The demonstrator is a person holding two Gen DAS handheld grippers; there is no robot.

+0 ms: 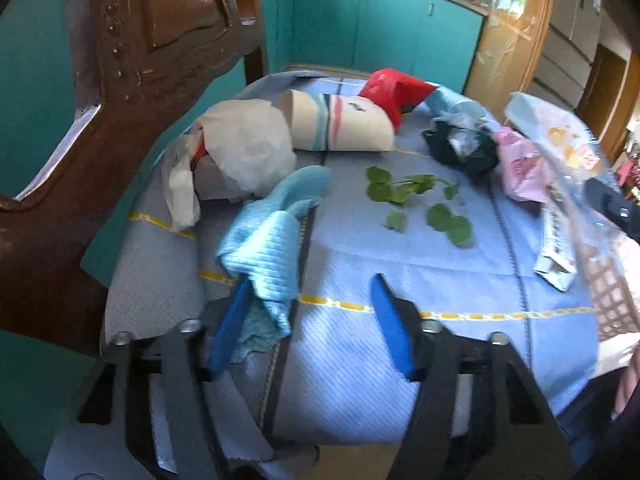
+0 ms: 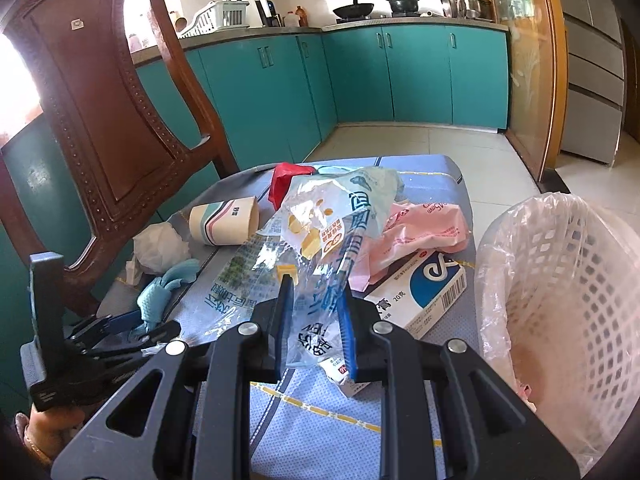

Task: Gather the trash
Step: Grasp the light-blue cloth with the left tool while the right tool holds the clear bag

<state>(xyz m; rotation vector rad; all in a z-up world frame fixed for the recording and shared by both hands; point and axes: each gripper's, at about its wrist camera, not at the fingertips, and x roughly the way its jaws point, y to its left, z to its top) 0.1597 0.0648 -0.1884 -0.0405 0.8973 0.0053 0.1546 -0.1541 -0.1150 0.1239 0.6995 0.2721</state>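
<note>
Two hand-held grippers: right pinches clear wrapper.

Blue-clothed table, light blue rag by left tongs, green leaves ahead, paper cup beyond, white box right of right tongs.

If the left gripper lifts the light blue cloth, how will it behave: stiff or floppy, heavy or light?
Probably floppy: the blue cloth lies crumpled in soft folds beside the left gripper. It likely hangs down when lifted, since one end already droops over a finger. It looks thin, so probably light; its ribbed weave should not slip much.
</note>
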